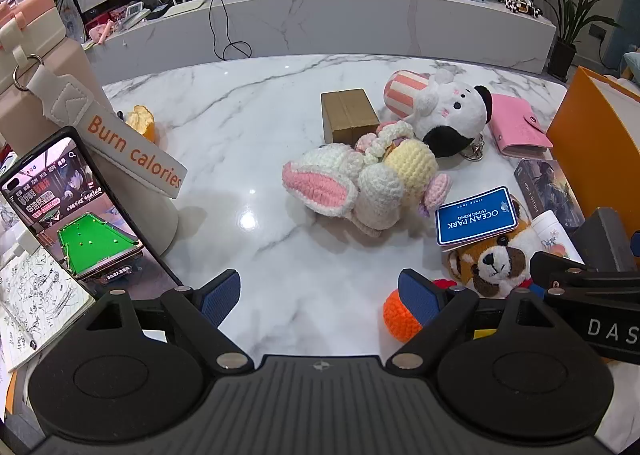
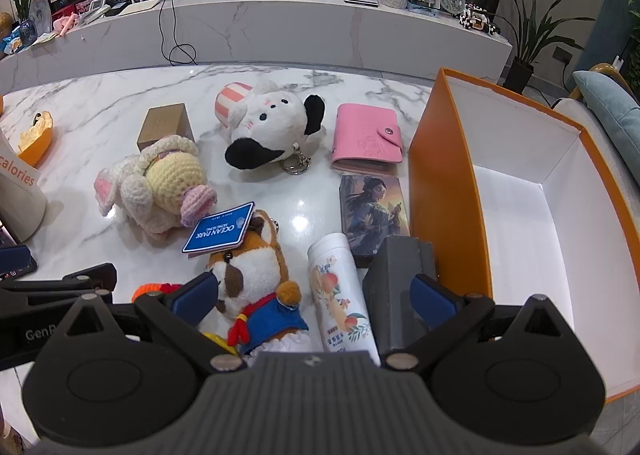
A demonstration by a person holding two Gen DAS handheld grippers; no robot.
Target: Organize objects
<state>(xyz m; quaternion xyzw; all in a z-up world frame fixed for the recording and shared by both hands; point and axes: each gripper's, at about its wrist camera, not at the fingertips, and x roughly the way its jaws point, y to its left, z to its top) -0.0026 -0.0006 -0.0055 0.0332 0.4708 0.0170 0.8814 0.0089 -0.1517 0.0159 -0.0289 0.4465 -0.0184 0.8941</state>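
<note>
While toys and small goods lie scattered on a marble table (image 2: 120, 103), a crocheted rabbit (image 1: 360, 183) sits near its middle, with a black-and-white plush dog (image 2: 272, 127) just beyond it. A pink wallet (image 2: 366, 139) lies right of the dog, and an open orange box (image 2: 444, 191) stands at the far right. Nearer, a red panda plush (image 2: 256, 275) carries a blue tag (image 2: 220, 233), beside a white bottle (image 2: 340, 287), perhaps touching it. Both the left gripper (image 1: 320, 295) and right gripper (image 2: 316, 295) hover spread wide, pinching nothing.
</note>
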